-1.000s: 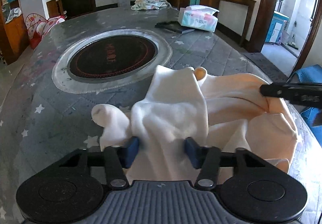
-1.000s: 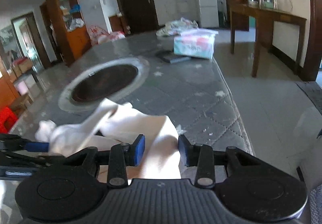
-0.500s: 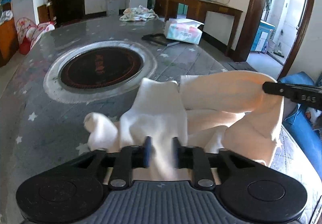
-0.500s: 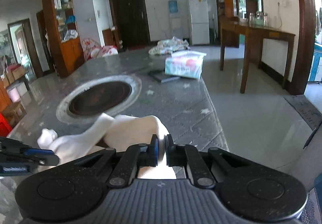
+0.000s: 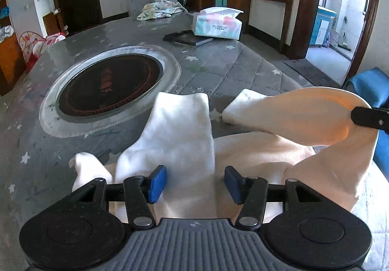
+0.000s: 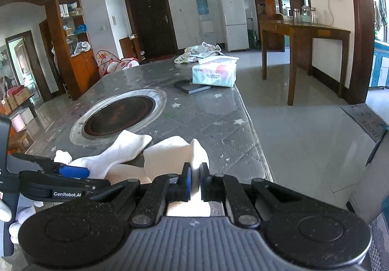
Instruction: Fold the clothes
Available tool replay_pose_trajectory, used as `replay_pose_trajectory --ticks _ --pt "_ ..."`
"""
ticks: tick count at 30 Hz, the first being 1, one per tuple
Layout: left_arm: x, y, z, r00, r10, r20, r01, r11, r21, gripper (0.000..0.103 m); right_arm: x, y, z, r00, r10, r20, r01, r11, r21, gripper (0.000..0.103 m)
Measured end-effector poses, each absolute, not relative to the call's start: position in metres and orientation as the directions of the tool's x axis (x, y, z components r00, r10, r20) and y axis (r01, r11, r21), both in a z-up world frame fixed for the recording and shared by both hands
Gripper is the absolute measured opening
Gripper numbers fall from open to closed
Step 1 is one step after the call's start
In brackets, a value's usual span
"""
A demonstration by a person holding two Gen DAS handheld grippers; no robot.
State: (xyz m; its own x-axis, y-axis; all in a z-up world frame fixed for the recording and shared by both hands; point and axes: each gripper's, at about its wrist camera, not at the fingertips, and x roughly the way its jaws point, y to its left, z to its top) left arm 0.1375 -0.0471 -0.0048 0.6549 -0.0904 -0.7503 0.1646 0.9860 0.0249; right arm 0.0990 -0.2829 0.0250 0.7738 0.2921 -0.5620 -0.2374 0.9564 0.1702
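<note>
Nearest the left wrist camera, the left gripper (image 5: pixel 195 184) stands with its blue-padded jaws spread wide, one on either side of a flap of the cream-white soft fabric garment (image 5: pixel 184 130), pinching nothing. That garment lies rumpled at the near edge of the grey quilted star-print table cover (image 5: pixel 218 69), with one sleeve-like flap reaching forward toward the middle of the table and another rounded lobe lifted off to the right. At that raised lobe the black tip of the right gripper (image 5: pixel 370 118) enters from the frame edge and meets the cloth.

From the right wrist view, the right gripper (image 6: pixel 195 179) has its jaws drawn nearly together with a fold of the garment (image 6: pixel 170 151) clamped between the pads; the cloth bulges up just ahead of them. To the left, the left gripper (image 6: pixel 73 172) shows side-on, one blue pad beside the white fabric.

Beyond the garment sits a round dark glass cooktop set in a pale ring (image 5: pixel 109 83), sunk in the table's centre. Farther back lie a flat black book-like object (image 5: pixel 188 38) and, just behind it, a white and pastel soft pack of tissues (image 5: pixel 217 25). At the far end rests a crumpled patterned cloth (image 5: pixel 159 8).
</note>
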Motion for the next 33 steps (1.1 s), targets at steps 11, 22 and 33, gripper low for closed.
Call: replay_pose_trajectory --ticks 11,22,33 --pt "0.119 -0.009 0.017 0.700 -0.114 -0.705 0.121 0.992 -0.040 0.006 0.078 -0.297 0.028 0.792 0.278 -0.544 -0.210 0.960 0.185 0.006" --pt "0.063 0.058 0.060 0.773 -0.115 -0.623 0.027 0.989 -0.149 0.006 0.052 -0.304 0.047 0.819 0.267 -0.508 -0.204 0.963 0.176 0.004" --pt "-0.025 0.109 0.061 0.796 -0.095 -0.597 -0.058 0.971 -0.232 0.006 0.087 -0.296 0.008 0.751 0.250 -0.612 -0.129 0.963 0.235 0.036"
